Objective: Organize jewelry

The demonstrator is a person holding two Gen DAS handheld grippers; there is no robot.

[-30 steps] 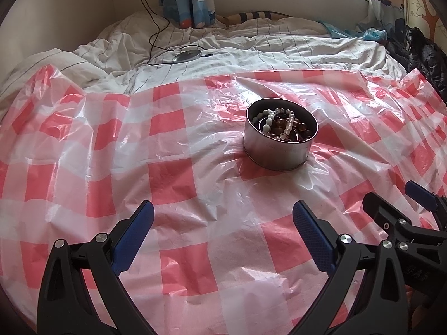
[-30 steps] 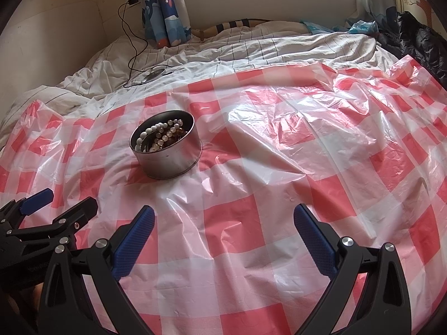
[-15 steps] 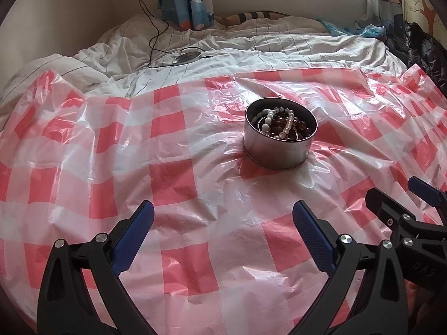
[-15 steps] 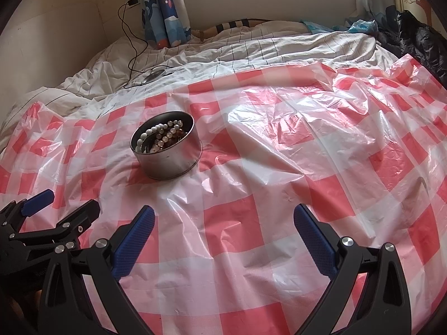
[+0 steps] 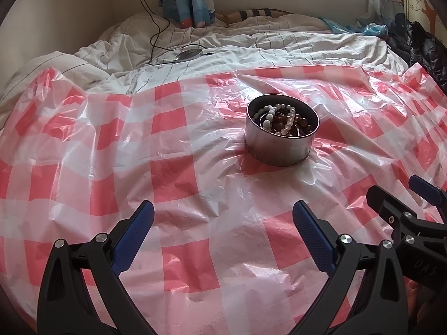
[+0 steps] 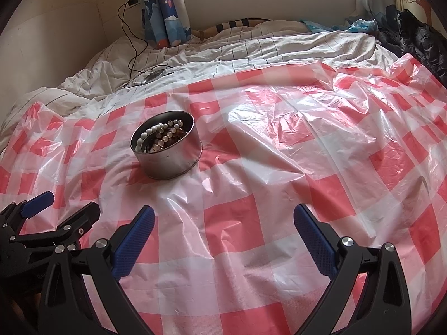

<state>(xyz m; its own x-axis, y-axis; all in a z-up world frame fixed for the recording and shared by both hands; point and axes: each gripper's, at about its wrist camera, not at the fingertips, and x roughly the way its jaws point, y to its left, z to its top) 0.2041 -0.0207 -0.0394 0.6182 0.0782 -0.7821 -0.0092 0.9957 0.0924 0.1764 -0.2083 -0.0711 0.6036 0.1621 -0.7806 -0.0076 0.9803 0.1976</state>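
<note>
A round metal tin (image 5: 279, 148) stands on the red-and-white checked plastic sheet (image 5: 173, 173). It holds beaded bracelets (image 5: 282, 120), white, pale and brown. The tin also shows in the right wrist view (image 6: 170, 159) with the bracelets (image 6: 162, 136) inside. My left gripper (image 5: 223, 223) is open and empty, held back from the tin, which lies ahead and to its right. My right gripper (image 6: 223, 223) is open and empty, with the tin ahead and to its left. Each gripper shows at the edge of the other's view, the right one (image 5: 399, 203) and the left one (image 6: 61, 209).
The sheet lies over a bed with a rumpled white striped quilt (image 5: 251, 44). A round grey device with a black cable (image 5: 188, 53) lies on the quilt at the back left. Blue curtains (image 6: 164, 8) hang behind. Dark clothing (image 6: 419, 36) is piled at the back right.
Both grippers have drawn back and tilted slightly, so the tin sits a little further away in both views. Both stay open. The tin has not moved.
</note>
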